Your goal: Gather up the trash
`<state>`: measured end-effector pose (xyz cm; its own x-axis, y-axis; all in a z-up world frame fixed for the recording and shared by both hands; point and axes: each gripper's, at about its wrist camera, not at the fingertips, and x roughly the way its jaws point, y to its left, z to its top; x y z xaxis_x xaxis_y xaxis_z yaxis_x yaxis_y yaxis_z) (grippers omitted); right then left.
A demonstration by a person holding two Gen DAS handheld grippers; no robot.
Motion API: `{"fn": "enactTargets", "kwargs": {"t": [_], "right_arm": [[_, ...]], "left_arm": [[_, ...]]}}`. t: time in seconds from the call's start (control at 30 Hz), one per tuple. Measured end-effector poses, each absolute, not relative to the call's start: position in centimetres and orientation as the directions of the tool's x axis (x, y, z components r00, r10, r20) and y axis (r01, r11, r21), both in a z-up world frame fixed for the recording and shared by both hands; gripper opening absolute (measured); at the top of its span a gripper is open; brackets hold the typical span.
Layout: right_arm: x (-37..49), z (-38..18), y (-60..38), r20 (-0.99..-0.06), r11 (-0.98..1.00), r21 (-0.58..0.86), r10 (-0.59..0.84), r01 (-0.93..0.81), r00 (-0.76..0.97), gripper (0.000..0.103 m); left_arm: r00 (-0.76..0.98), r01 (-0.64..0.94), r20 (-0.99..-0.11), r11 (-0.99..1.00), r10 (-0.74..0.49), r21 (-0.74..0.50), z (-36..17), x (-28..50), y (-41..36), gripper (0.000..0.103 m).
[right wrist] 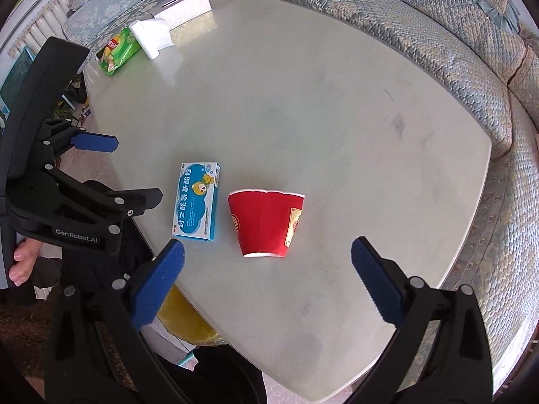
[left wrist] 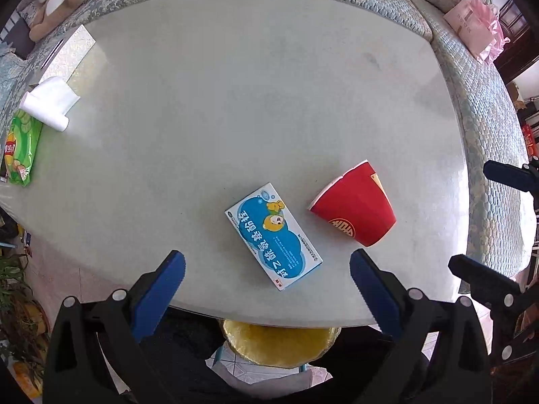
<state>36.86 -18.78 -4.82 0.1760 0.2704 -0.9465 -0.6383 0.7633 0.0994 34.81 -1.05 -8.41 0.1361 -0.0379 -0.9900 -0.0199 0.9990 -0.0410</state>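
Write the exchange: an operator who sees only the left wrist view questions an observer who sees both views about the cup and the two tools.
Operator: Is the right tool lined up on the red cup?
Observer: Yes. In the right wrist view, the cup lies on its side straight ahead, between the tool's open fingers, with its narrow base nearest.
Operator: What is behind my left tool?
Observer: A hand. Its fingers show beside the tool's black body, off the table's edge.
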Motion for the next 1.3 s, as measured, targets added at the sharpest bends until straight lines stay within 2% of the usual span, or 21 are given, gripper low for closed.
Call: {"fn": "enactTargets", "kwargs": {"t": [0.53, 0.7, 1.07, 1.3], "right_arm": [[38.1, -13.0, -16.4, -0.98, 0.733, 0.094, 0.187, -0.673, 0.066, 0.097], [38.2, -15.1, -15.7, -0.986, 0.726, 0.081, 0.16, -0.683, 0.053, 0.097], [38.7, -18.4, -14.4, -0.993, 0.705, 0.039, 0.107, -0.708, 0.052, 0.097], [39.4, -19.7, -13.9, -0.994, 0.713, 0.008, 0.083, -0.701, 0.073, 0.097]], "left_arm": [[0.018, -0.053, -0.999, 0.998, -0.034, -0.035, -17.3, 37.0, -1.8, 0.096], [0.024, -0.055, -1.0, 0.998, -0.015, -0.017, -18.6, 37.3, -2.0, 0.096], [-0.065, -0.104, -0.996, 0.993, -0.063, -0.056, -22.4, 37.3, -1.2, 0.096], [-0.057, -0.106, -0.997, 0.993, -0.049, -0.043, -22.8, 37.3, -1.2, 0.096]]}}
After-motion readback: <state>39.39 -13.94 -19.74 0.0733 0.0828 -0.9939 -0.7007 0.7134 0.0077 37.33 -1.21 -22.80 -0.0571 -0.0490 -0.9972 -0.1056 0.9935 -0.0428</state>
